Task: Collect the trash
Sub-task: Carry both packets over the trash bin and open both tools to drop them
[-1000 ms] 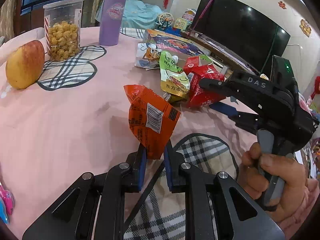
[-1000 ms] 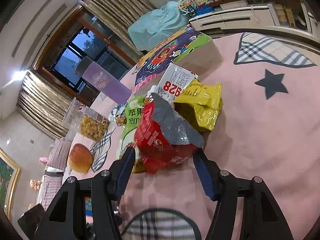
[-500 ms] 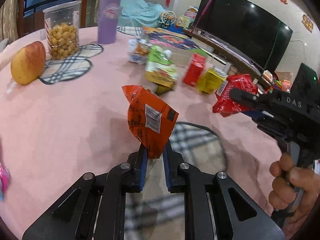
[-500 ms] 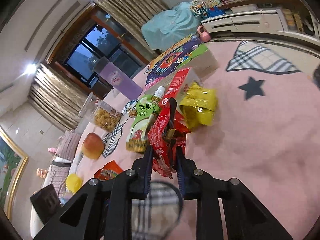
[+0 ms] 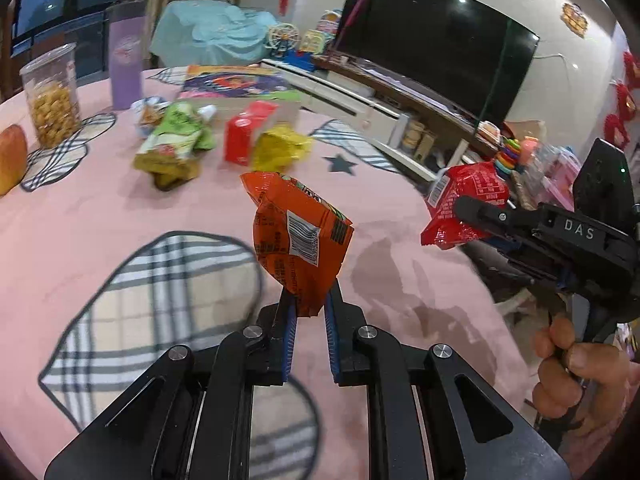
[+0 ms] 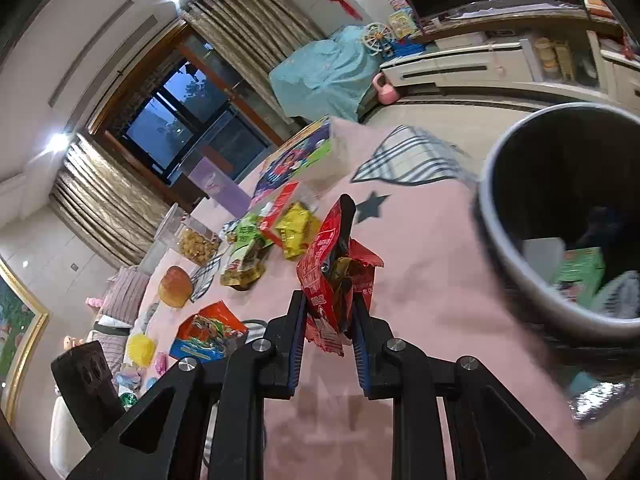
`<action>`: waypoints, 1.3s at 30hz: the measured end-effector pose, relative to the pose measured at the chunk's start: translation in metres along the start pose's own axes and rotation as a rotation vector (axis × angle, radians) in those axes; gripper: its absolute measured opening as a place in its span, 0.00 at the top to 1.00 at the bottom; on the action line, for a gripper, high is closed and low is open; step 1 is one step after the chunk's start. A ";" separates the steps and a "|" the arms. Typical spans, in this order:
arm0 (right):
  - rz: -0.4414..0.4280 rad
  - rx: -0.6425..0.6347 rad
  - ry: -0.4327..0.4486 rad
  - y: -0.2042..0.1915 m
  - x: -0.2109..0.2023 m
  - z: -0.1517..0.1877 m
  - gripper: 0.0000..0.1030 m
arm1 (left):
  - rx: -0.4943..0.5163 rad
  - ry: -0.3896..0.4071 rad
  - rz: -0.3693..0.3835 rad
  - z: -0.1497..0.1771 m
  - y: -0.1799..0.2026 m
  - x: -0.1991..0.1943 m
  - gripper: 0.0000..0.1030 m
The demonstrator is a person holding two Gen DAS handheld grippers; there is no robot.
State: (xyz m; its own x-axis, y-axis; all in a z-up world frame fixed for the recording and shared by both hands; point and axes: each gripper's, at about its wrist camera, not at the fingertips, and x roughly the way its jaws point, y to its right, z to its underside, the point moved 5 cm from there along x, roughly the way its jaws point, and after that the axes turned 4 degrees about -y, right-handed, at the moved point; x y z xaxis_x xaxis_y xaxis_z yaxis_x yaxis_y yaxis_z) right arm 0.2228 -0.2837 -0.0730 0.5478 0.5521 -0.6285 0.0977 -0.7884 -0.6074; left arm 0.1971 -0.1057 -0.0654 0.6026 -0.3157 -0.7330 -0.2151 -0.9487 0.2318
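My left gripper [image 5: 310, 304] is shut on an orange snack wrapper [image 5: 298, 236], held above the pink tablecloth. My right gripper [image 6: 328, 312] is shut on a red snack wrapper [image 6: 332, 276], lifted off the table; it also shows in the left wrist view [image 5: 464, 208] at the right. A dark round trash bin [image 6: 520, 236] with trash inside sits just right of the right gripper, past the table edge. A green pouch [image 5: 172, 148], a red carton [image 5: 244, 136] and a yellow wrapper [image 5: 282, 148] lie together on the table further back.
A popcorn jar [image 5: 50, 96], a purple tumbler [image 5: 126, 68], an apple [image 5: 10, 160] and a colourful box [image 5: 236, 88] stand at the far side of the table. A TV [image 5: 432, 36] and cabinet are beyond the table edge.
My right gripper closed on the red wrapper, lifted it from the pile and carried it right, toward the bin. My left gripper, still holding the orange wrapper, swung right too.
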 end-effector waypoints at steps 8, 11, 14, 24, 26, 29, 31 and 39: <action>0.031 0.027 0.037 0.026 -0.029 -0.001 0.79 | 0.079 -0.007 0.048 -0.002 0.042 0.008 0.88; 0.050 0.058 0.075 0.039 -0.043 -0.003 0.79 | 0.109 -0.008 0.074 -0.006 0.057 0.012 0.88; 0.071 0.080 0.104 0.052 -0.056 -0.006 0.79 | 0.146 -0.005 0.104 -0.011 0.075 0.015 0.88; 0.148 0.125 0.172 0.086 -0.087 -0.017 0.79 | 0.231 -0.024 0.169 -0.020 0.125 0.027 0.88; 0.160 0.131 0.176 0.091 -0.090 -0.019 0.79 | 0.244 -0.029 0.175 -0.023 0.133 0.029 0.88; 0.172 0.138 0.179 0.098 -0.093 -0.022 0.79 | 0.264 -0.032 0.183 -0.028 0.144 0.032 0.88; 0.177 0.140 0.182 0.100 -0.095 -0.023 0.79 | 0.278 -0.036 0.187 -0.030 0.151 0.035 0.88; 0.195 0.157 0.188 0.114 -0.100 -0.030 0.79 | 0.333 -0.050 0.204 -0.041 0.182 0.045 0.88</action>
State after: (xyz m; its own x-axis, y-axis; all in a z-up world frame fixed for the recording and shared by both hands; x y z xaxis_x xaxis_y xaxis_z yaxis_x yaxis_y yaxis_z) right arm 0.2037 -0.4372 -0.0653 0.6889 0.3231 -0.6488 -0.1462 -0.8148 -0.5610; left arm 0.2170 -0.2933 -0.0303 0.4851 -0.4884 -0.7253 -0.5691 -0.8061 0.1622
